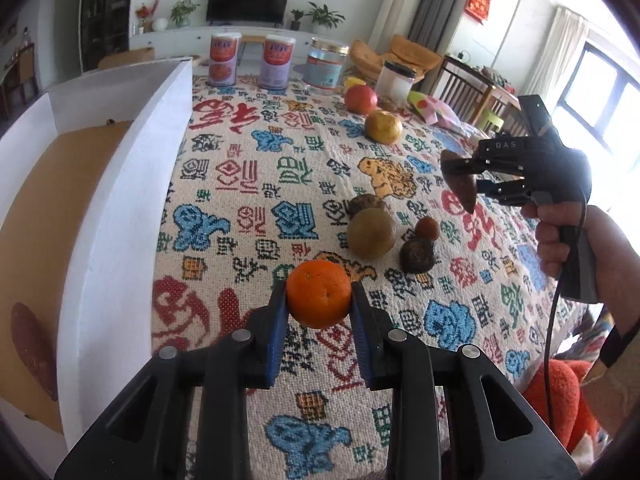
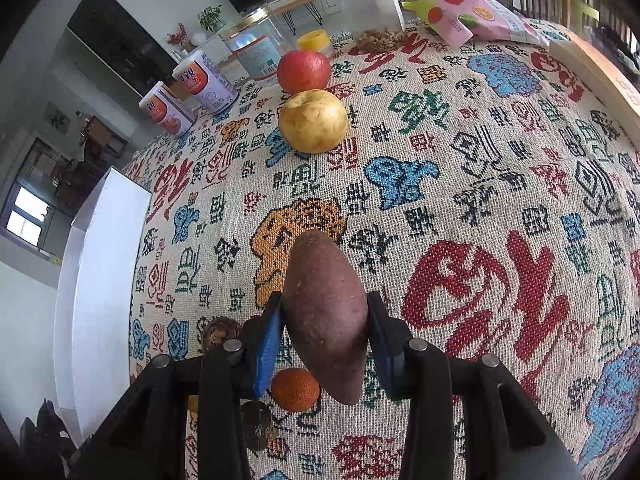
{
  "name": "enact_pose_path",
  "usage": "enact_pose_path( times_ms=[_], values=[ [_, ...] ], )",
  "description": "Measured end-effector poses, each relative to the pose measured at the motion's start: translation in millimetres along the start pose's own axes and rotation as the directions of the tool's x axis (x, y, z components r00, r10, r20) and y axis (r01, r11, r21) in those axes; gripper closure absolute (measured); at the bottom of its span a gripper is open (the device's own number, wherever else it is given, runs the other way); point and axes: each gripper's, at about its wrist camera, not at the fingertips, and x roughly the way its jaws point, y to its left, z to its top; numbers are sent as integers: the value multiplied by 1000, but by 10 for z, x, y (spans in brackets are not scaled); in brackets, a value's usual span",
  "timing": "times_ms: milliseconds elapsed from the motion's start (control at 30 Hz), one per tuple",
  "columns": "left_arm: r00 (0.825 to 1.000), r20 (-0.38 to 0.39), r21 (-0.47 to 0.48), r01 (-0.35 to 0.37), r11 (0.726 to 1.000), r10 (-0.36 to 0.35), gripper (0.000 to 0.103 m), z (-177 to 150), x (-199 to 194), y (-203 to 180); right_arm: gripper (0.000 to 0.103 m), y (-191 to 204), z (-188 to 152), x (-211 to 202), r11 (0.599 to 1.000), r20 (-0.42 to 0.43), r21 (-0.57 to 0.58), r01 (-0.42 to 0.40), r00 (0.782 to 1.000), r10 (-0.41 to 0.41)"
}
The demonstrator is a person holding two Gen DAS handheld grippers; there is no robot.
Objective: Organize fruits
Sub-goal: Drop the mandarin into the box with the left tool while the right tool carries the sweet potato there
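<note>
Both tongs grip: left tongs (image 1: 319,308) an orange (image 1: 319,294), right tongs (image 2: 325,332) a sweet potato (image 2: 325,320) hiding its pads

A bright living room with white walls holds a dark television (image 1: 249,2) on a long white cabinet (image 1: 224,36) lined with potted plants (image 1: 325,14), grey and cream curtains (image 1: 416,4), a wooden chair (image 1: 466,84), and a sunlit window (image 1: 600,92) on the right.

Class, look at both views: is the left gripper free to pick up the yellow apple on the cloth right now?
Probably not. The left gripper is already shut on an orange, so its jaws are full. The yellow apple lies unobstructed farther along the cloth.
</note>
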Motion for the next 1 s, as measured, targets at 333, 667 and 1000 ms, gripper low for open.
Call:
enact_pose_path(
  times_ms=[333,667,1000],
  values=[
    [991,96,-146,-75,986,90,73,233,-1092,756,63,1457,-643,-105,910,-109,-73,-409,910,401],
    [889,-61,-262,-452,853,453,73,-50,-1015,1911,63,3370,-1526,98,762,-312,-373,-529,845,434],
    [849,-143,-225,-528,819,508,42,-242,-733,1987,61,3761,-2012,646,736,-273,-604,-305,947,169]
  ],
)
